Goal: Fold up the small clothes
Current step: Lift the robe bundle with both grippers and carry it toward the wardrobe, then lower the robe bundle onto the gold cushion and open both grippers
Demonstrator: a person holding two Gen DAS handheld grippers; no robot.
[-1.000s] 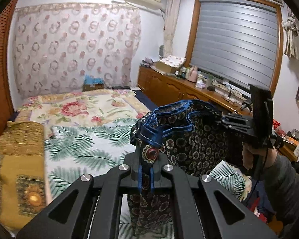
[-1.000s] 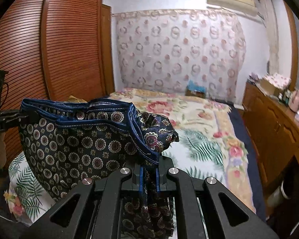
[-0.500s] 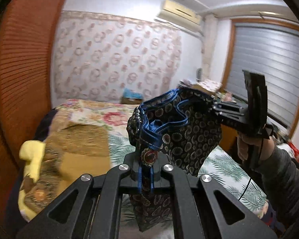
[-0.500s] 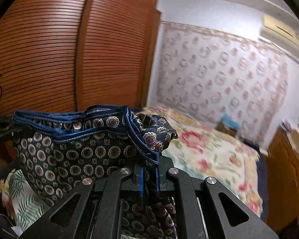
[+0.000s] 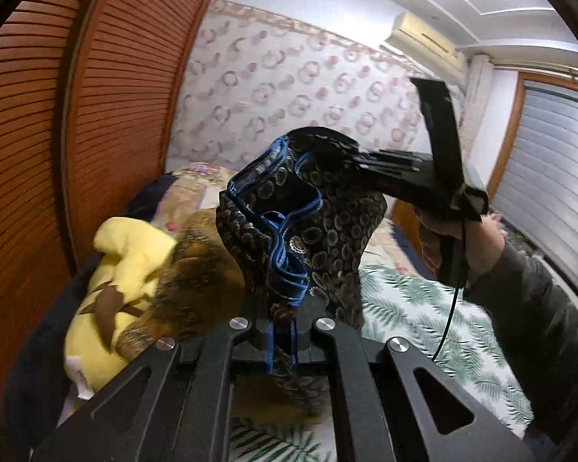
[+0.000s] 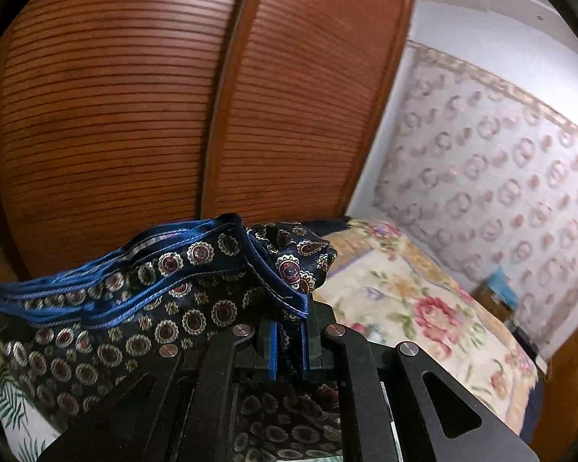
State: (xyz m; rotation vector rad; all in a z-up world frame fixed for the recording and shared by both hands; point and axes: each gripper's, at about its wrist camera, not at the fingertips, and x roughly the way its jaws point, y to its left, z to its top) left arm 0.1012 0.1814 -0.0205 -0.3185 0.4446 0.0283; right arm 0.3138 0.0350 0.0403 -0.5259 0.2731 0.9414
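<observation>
Slatted wooden wardrobe doors (image 5: 77,134) fill the left of the left wrist view, with a ring-patterned curtain (image 5: 289,88) behind the bed (image 5: 412,308) and an air conditioner (image 5: 424,40) high on the wall. On the bed lie a leaf-print sheet, a yellow cloth (image 5: 123,261) and a brown patterned cushion (image 5: 196,281). The left gripper (image 5: 282,340) has its fingers (image 5: 270,346) drawn narrow, pinching the blue-trimmed edge of the shorts (image 5: 320,231), a dark garment with a medallion print. The shorts are held up in the air above the bed, their waistband gaping open toward the camera. The far side of the waistband runs into the right gripper (image 5: 350,154), which is held in the person's right hand (image 5: 454,246) with a cable hanging from it; its fingers sit on the fabric there, though blur hides how tightly.

Wardrobe doors (image 6: 173,96) also take up most of the right wrist view, with the curtain (image 6: 501,161) to the right and the floral bed cover (image 6: 424,308) beneath. The right gripper (image 6: 289,350) shows its fingers (image 6: 272,350) nearly together, clamped on a bunch of the shorts (image 6: 135,308) just below the blue waistband. From that grip the waistband stretches away leftward to the frame edge, the cloth hanging slack beneath it, above the leaf-print sheet (image 6: 15,412).
</observation>
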